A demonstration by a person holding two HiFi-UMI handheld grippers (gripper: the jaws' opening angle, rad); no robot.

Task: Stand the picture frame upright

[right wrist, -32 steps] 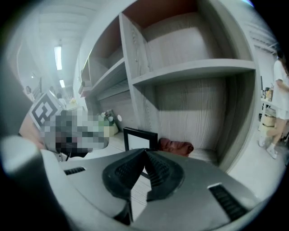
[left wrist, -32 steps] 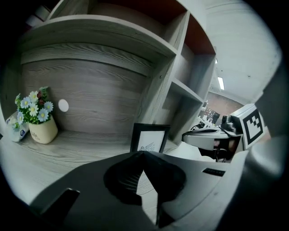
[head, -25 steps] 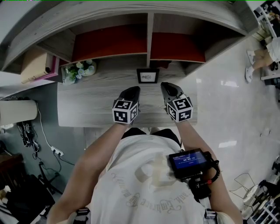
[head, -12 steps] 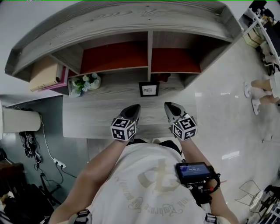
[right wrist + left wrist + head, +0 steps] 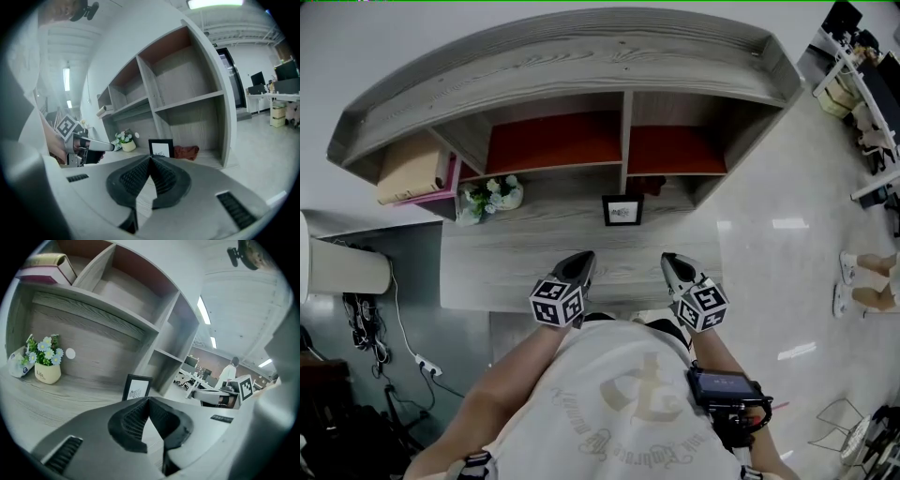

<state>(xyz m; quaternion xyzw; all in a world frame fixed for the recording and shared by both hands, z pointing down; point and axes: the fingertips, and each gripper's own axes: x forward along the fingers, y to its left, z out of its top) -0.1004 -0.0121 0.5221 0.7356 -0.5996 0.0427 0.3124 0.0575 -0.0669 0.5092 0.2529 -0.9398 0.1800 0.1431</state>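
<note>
Nearest you, your left hand-held gripper [image 5: 583,259] hangs over the front edge of the counter [image 5: 506,267]. Its jaws are pressed together at the tip with nothing between them. Your right hand-held gripper [image 5: 667,260] sits level with it, a little apart, and is just as tightly closed and just as empty. Neither one carries or touches anything that the views show.

Beyond the tips lies a bare stretch of counter, so both hand-held grippers are well apart from the frame [image 5: 622,210]. The frame stands near the back of the counter, roughly below the upright divider of the shelf [image 5: 624,141]. Both gripper views show it rising straight from the wood with its print turned toward you. You cannot tell from here whether it rests on its own strut or leans on the panel behind.

Off to its left, near the back corner, sits a small plant [image 5: 492,197]. Just to the frame's right and a little behind it lies a reddish cloth [image 5: 186,152].

Judging by how things lie, the task looks done: the frame is upright and free of both hand-held grippers. Nothing seems left for you here, unless you want to check that the frame sits steady.
</note>
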